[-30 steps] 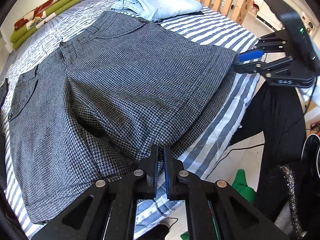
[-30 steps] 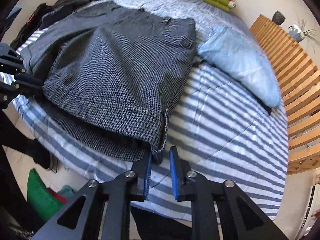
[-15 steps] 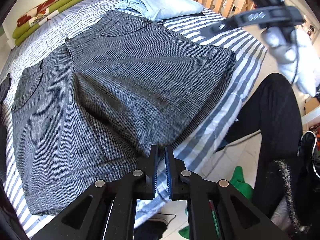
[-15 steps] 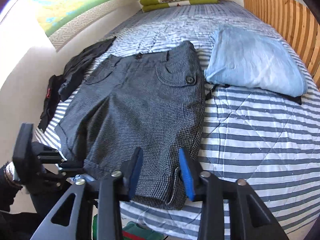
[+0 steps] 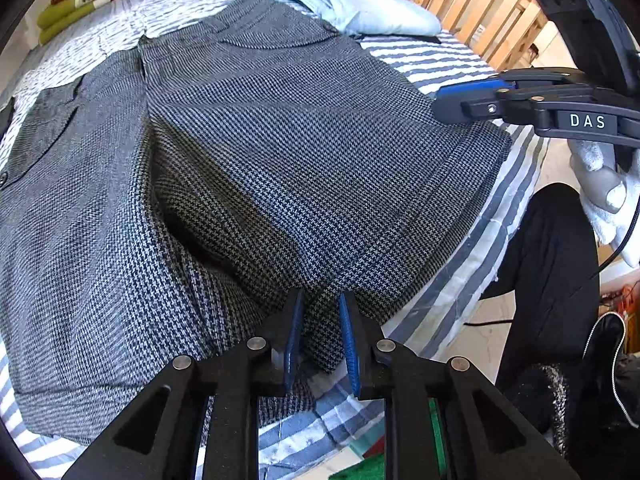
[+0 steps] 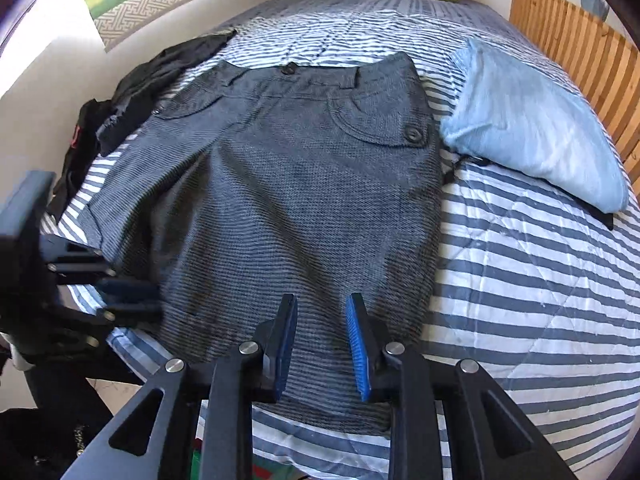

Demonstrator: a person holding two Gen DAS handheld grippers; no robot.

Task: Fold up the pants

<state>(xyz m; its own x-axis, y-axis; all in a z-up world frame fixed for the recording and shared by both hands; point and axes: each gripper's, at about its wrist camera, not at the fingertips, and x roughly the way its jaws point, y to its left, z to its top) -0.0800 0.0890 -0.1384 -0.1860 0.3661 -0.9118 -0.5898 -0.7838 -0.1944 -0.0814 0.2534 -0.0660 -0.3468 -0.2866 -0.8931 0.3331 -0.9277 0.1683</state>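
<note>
Houndstooth wool-like cloth in grey and black makes up the shorts [image 6: 296, 184], which lie on the striped quilt [image 6: 520, 280] of the bed, waistband toward the far end and hems at the near edge. A second ago both grippers were pinching the hem corners of one leg; half a second ago the right one had let go and lifted away, and now the left gripper [image 5: 318, 332] has parted its fingers too. Its blue-padded jaws stand a little apart astride the hem corner, which sits between them but is not squeezed. The right gripper [image 6: 322, 344] hovers over the near hem with its jaws wider apart and nothing in them.

That release suggests the first fold is laid: in the left wrist view one leg lies over the other along the centre seam, though it does not cover the lower leg fully, whose cuff shows to the left. The right wrist view is blurred by motion, so how neatly the edges line up is hard to judge. A fold across the length probably comes next.

The weave looks coarse and fairly stiff, with a turned-up cuff, curved pockets and a dark button [image 6: 413, 135]. A pale blue folded garment [image 6: 532, 128] lies just beside the shorts, against the slatted wooden bed rail [image 6: 580, 40].
</note>
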